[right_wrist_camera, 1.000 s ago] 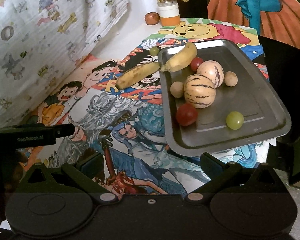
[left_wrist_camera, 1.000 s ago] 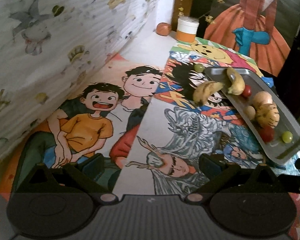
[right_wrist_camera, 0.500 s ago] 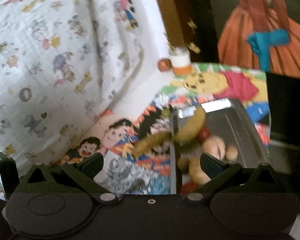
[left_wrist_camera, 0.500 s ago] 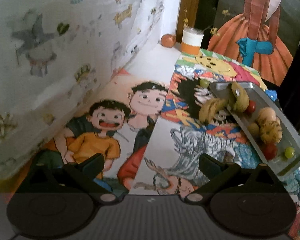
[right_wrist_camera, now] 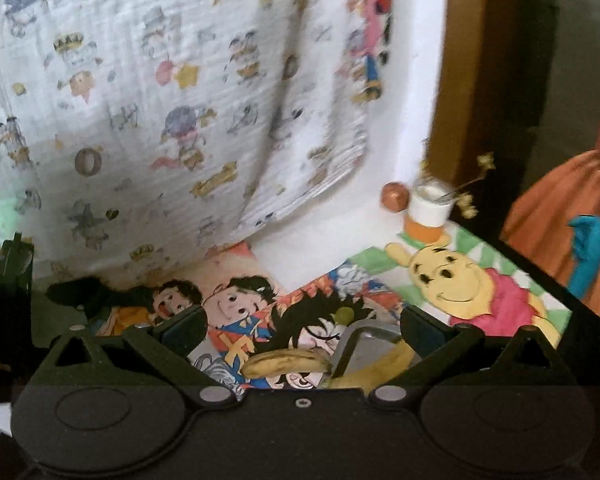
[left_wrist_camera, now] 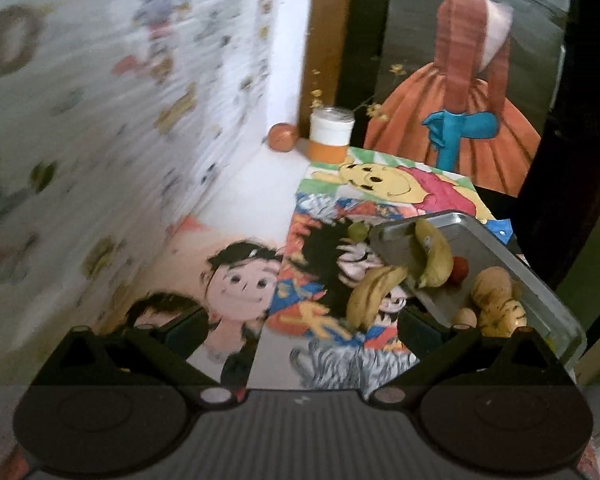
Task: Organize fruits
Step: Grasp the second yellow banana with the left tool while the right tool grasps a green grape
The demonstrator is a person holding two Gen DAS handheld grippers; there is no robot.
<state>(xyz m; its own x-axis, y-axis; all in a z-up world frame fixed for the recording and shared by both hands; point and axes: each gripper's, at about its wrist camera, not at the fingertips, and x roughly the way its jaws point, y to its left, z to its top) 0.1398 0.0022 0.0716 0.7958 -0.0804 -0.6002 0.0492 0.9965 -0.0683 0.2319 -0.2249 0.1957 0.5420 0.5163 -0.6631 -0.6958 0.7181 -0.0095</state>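
Motion blur smears the patterned curtain (left_wrist_camera: 100,128) at the left. The left claw (left_wrist_camera: 302,322) gapes wide and empty above the drawing-covered bench (left_wrist_camera: 256,184); the right claw (right_wrist_camera: 304,326) likewise. One banana (left_wrist_camera: 374,294) lies just off the metal tray (left_wrist_camera: 496,248), whose near end the left claw's body hides; another banana (left_wrist_camera: 432,254), a tomato (left_wrist_camera: 460,268) and striped fruit (left_wrist_camera: 500,314) sit inside. The tray reaches the bench's right edge.

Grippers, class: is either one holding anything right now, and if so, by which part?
Nothing is held. The left gripper and the right gripper are both open, above the table.
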